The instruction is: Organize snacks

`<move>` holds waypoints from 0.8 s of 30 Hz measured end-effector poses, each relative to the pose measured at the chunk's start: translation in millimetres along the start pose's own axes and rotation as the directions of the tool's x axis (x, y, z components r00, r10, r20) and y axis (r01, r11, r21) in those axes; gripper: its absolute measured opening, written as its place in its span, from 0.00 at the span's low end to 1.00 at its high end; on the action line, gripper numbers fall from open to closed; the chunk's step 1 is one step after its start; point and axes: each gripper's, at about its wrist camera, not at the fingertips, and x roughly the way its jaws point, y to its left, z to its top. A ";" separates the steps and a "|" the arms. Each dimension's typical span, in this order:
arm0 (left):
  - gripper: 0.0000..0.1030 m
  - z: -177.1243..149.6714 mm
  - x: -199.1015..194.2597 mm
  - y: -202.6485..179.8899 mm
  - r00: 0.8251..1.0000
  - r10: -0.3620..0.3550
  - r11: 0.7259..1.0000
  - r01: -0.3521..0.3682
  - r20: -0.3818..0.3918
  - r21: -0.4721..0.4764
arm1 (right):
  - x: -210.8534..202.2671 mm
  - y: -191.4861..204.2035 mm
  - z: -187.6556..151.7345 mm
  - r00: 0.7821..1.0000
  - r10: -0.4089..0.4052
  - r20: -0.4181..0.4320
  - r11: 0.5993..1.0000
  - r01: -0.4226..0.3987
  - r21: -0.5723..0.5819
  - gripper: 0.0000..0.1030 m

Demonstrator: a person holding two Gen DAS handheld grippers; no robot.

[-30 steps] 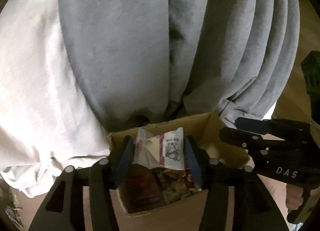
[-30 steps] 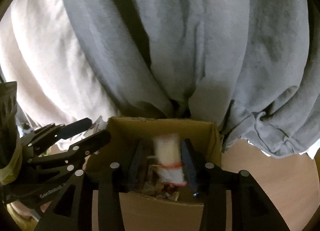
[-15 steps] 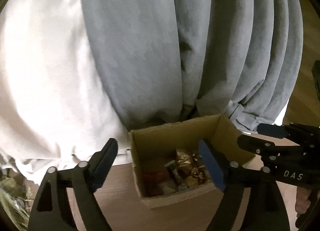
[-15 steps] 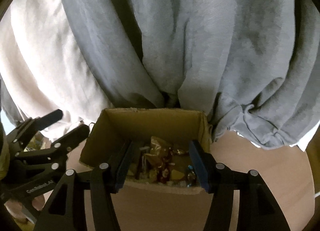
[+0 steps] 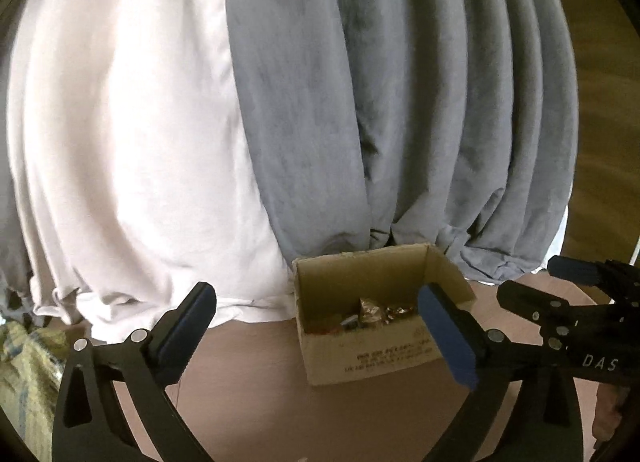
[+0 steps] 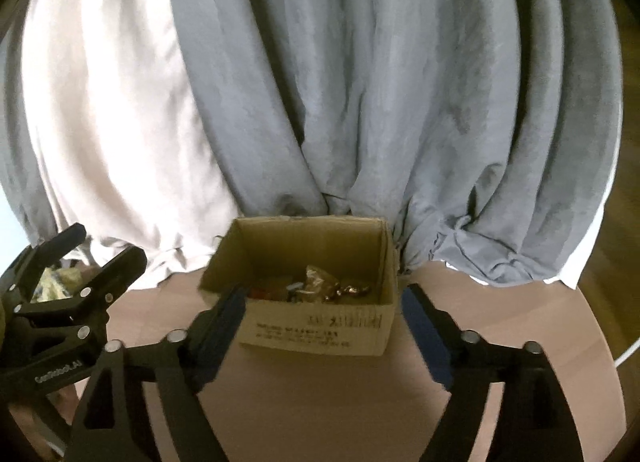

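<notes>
The box (image 5: 372,350) sits on the desk (image 5: 256,390) just ahead of both tools, open-topped, backed against the grey curtain (image 5: 400,102). The snacks (image 6: 320,286) lie low inside it, a heap of small crinkly wrappers.

The left tool (image 5: 316,326) has its jaws opening, very wide, with nothing between them. The right tool (image 6: 322,318) is opening too, also empty; the box lies beyond its tips.

The packets look light, soft and slippery, and probably crush easily. Pinching one by its sealed edge, gently, seems safest. The cardboard looks thin, so it may slide if nudged.
</notes>
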 end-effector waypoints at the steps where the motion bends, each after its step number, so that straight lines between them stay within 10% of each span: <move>1: 1.00 -2.8 -7.3 -1.2 1.000 0.002 1.000 -0.002 0.001 -0.001 | -9.9 1.1 -5.0 1.000 -0.001 0.017 1.000 0.001 -0.002 0.81; 24: 1.00 -74.2 -187.3 -60.1 0.997 0.038 0.999 -0.037 0.063 -0.027 | -176.3 -8.6 -112.7 0.995 0.019 0.102 0.997 -0.011 -0.076 0.81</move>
